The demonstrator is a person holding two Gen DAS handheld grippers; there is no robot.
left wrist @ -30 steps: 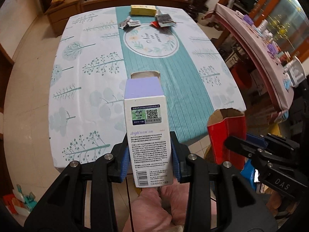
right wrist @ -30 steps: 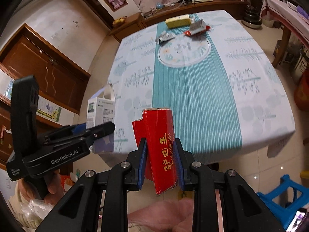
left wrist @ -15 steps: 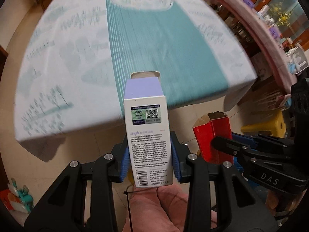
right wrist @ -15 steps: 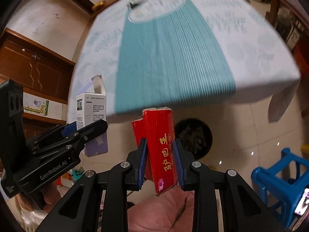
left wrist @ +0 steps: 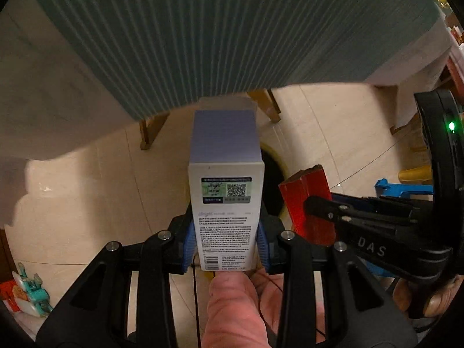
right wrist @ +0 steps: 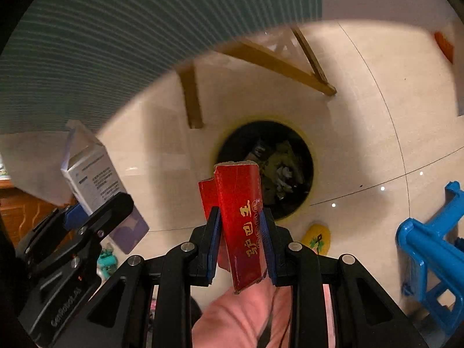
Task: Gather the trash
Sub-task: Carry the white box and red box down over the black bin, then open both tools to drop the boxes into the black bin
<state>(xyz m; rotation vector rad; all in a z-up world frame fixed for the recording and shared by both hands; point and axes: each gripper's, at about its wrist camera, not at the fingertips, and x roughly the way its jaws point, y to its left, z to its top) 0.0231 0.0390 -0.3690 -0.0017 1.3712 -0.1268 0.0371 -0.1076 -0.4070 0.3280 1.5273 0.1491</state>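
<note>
My left gripper (left wrist: 225,249) is shut on a white and lilac carton (left wrist: 224,191) with a QR label, held upright above the floor. My right gripper (right wrist: 239,232) is shut on a flattened red box (right wrist: 239,217) with gold characters. Both point down at a round black trash bin (right wrist: 285,171) with a yellow rim, holding several scraps, on the tiled floor just beyond the red box. In the left wrist view the carton hides most of the bin (left wrist: 272,179), and the red box (left wrist: 308,206) and right gripper (left wrist: 359,226) sit at the right. The carton (right wrist: 92,179) and left gripper (right wrist: 87,217) show at the left of the right wrist view.
The table's teal striped cloth (right wrist: 116,43) overhangs above, with wooden legs (right wrist: 191,95) beside the bin. A blue plastic stool (right wrist: 429,249) stands at the right. A yellow slipper (right wrist: 317,240) lies near the bin. Small toys (left wrist: 29,293) lie on the floor at left.
Both grippers have swung down from the tabletop toward the floor, still holding their boxes. The table edge has passed overhead and the trash bin now lies just ahead of them.
</note>
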